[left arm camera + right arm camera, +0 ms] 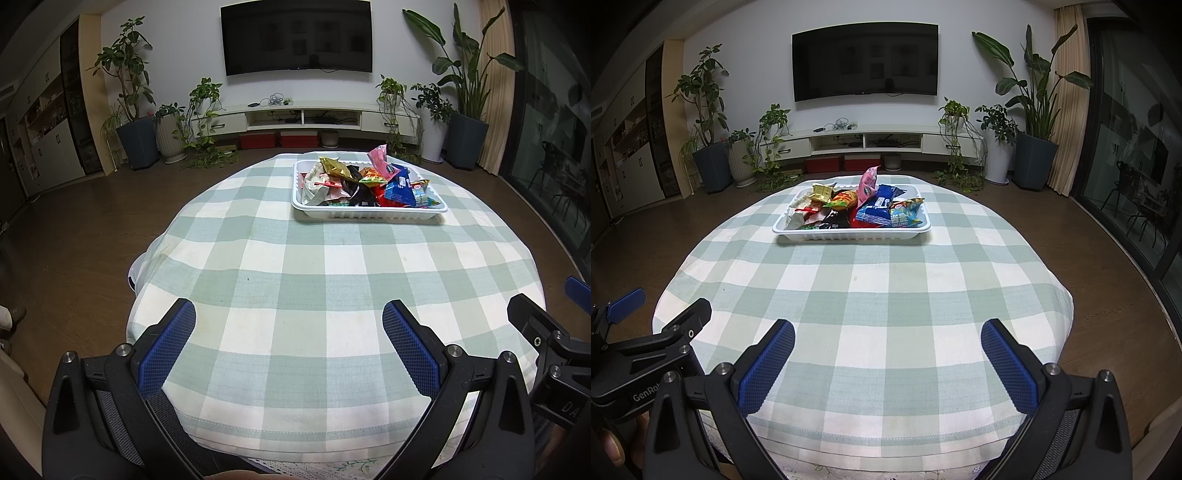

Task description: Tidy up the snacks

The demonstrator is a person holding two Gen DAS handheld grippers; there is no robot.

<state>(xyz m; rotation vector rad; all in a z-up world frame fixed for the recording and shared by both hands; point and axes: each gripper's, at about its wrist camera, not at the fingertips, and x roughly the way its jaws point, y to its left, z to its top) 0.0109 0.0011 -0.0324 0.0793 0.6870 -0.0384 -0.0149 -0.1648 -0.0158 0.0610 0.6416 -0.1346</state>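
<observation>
A white tray (369, 213) at the far side of the table holds a heap of several snack packets (369, 181): gold, pink, blue, black, red. It also shows in the right wrist view (851, 233) with the snack packets (864, 208). My left gripper (289, 314) is open and empty, low over the near edge of the table. My right gripper (887, 332) is open and empty, beside it to the right. Both are far short of the tray.
The table carries a green and white checked cloth (303, 280). The right gripper's body (554, 343) shows at the right edge of the left view; the left gripper's body (646, 343) shows at the left of the right view. Beyond: brown floor, TV cabinet, potted plants.
</observation>
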